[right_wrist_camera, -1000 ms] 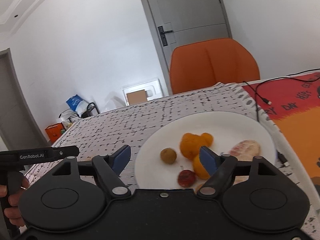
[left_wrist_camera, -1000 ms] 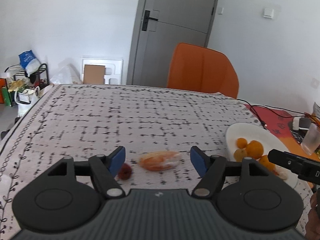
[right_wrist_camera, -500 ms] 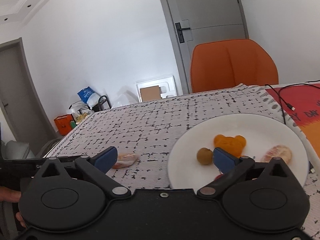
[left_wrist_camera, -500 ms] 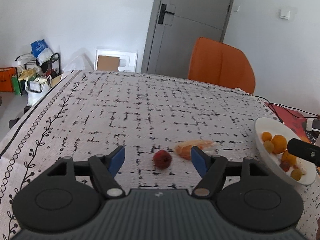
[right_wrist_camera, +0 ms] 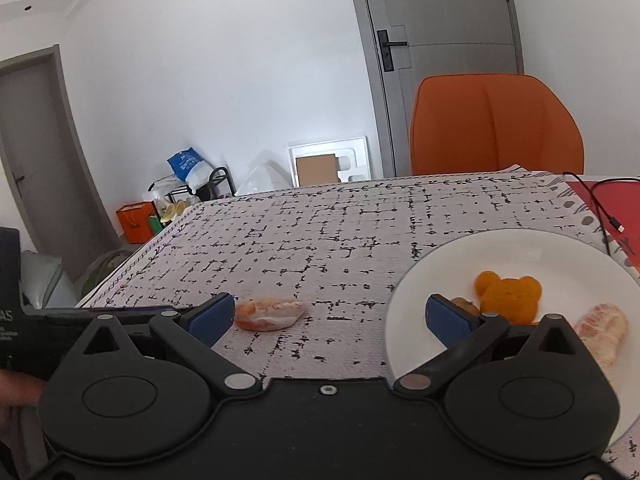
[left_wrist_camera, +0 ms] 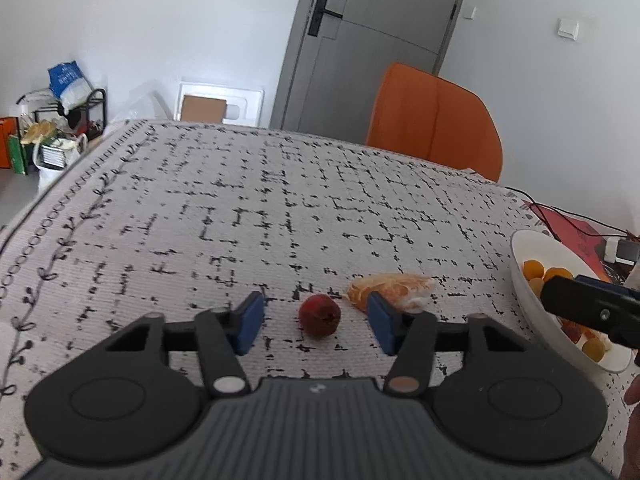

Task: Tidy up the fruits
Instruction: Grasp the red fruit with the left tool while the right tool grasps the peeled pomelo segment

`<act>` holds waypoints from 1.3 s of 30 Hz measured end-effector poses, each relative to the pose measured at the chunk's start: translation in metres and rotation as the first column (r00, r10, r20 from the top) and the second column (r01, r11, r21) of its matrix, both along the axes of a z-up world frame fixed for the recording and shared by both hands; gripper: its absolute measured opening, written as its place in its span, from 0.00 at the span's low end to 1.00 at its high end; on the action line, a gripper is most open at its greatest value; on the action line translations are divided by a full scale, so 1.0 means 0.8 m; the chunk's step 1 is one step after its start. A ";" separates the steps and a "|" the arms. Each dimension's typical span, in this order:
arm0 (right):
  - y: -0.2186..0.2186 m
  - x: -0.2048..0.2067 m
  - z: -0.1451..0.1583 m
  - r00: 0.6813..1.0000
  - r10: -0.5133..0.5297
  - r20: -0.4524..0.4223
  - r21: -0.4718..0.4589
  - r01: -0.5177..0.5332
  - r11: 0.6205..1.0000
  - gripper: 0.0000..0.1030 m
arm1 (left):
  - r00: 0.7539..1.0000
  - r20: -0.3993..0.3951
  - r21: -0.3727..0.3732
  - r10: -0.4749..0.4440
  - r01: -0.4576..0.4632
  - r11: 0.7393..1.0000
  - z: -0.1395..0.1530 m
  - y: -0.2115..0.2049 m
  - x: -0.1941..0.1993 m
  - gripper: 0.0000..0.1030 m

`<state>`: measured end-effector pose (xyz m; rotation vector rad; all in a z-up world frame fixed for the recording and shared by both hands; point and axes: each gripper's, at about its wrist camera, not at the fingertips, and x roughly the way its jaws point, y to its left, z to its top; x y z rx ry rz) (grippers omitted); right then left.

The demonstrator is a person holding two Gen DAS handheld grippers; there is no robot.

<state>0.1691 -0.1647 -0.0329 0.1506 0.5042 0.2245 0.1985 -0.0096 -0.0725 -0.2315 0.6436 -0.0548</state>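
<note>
1. Blue-padded left gripper (left_wrist_camera: 314, 322): jaws spread wide, nothing held, low over the tablecloth (left_wrist_camera: 240, 220).
2. Small red fruit (left_wrist_camera: 319, 314) sits on the cloth between the left fingers, touching neither pad.
3. Peeled orange piece (left_wrist_camera: 394, 288) lies on the cloth just beyond the left gripper's right fingertip, which partly hides its near end. Red fruit and piece are close but apart.
4. Right gripper (right_wrist_camera: 329, 316): jaws also spread wide, empty. Its left finger is over bare cloth, its right finger over the near rim of the white plate (right_wrist_camera: 560, 248).
5. From the right wrist view the peeled orange piece (right_wrist_camera: 269, 313) is just ahead of the right gripper's left fingertip, outside the plate.
6. Plate contents, right wrist view: orange bear-shaped fruit piece (right_wrist_camera: 508, 294) just past the right finger, peeled segment cluster (right_wrist_camera: 602, 328) to its right, a small brownish fruit (right_wrist_camera: 466, 304) partly hidden behind the pad.
7. Left wrist view: same plate (left_wrist_camera: 528, 280) is off to the right of the left gripper, with small orange and yellow fruits partly covered by the other tool's dark body.
8. Beyond the table: orange chair (right_wrist_camera: 496, 124), grey door (right_wrist_camera: 448, 20).
</note>
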 end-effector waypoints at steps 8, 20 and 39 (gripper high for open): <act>0.019 0.007 0.001 1.000 0.007 -0.010 -0.019 -0.007 1.000 1.00 | 1.000 -0.026 0.000 -0.005 0.005 1.000 -0.004 0.002 0.003 0.21; 0.041 0.022 -0.010 0.998 0.057 -0.029 -0.010 -0.058 0.998 0.99 | 0.998 0.000 -0.015 0.059 -0.059 0.998 0.008 0.030 -0.014 0.21; 0.067 0.052 -0.027 0.989 0.116 -0.087 -0.033 -0.119 0.992 0.99 | 0.985 0.024 -0.025 0.174 -0.173 0.985 0.015 0.075 -0.043 0.21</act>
